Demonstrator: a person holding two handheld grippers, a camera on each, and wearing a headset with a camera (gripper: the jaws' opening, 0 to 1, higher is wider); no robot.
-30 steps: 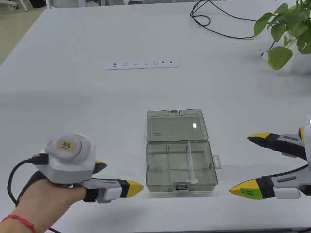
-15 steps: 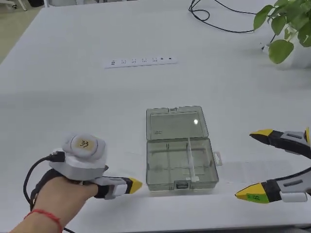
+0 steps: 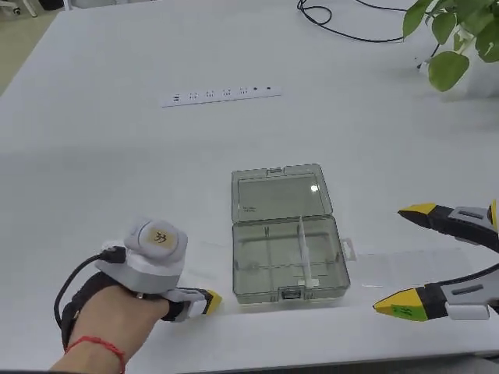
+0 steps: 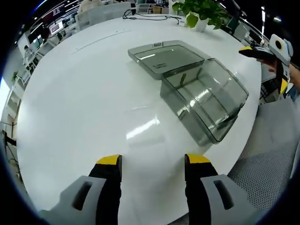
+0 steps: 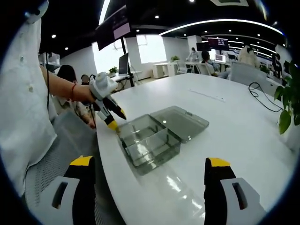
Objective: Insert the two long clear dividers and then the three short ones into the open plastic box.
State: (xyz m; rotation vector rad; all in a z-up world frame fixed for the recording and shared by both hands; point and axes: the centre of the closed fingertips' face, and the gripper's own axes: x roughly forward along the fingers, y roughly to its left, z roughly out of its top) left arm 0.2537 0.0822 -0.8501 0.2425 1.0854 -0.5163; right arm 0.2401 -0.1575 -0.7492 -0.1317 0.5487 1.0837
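box (image 3: 288, 261): smoky clear plastic, glossy
lid (image 3: 281, 195), at box's 12 o'clock: same plastic
table (image 3: 117, 171): white, smooth, faint sheen
left gripper (image 4: 152, 161): matt grey plastic, yellow tips

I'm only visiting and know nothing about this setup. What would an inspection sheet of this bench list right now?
Surface: white table, glossy.
Job's things: open plastic box, its lid lying flat behind it; one clear divider stands inside; clear sheets, seemingly more dividers, lie on the table to its right.
Clutter: power strip; potted plant at the far corner.
Tools: left tool open and empty, by the box's front left corner; right tool wide open and empty, by the clear sheets.
Cables: black cable at the far edge; black lead from the left tool.
Surroundings: open office, people at distant desks.
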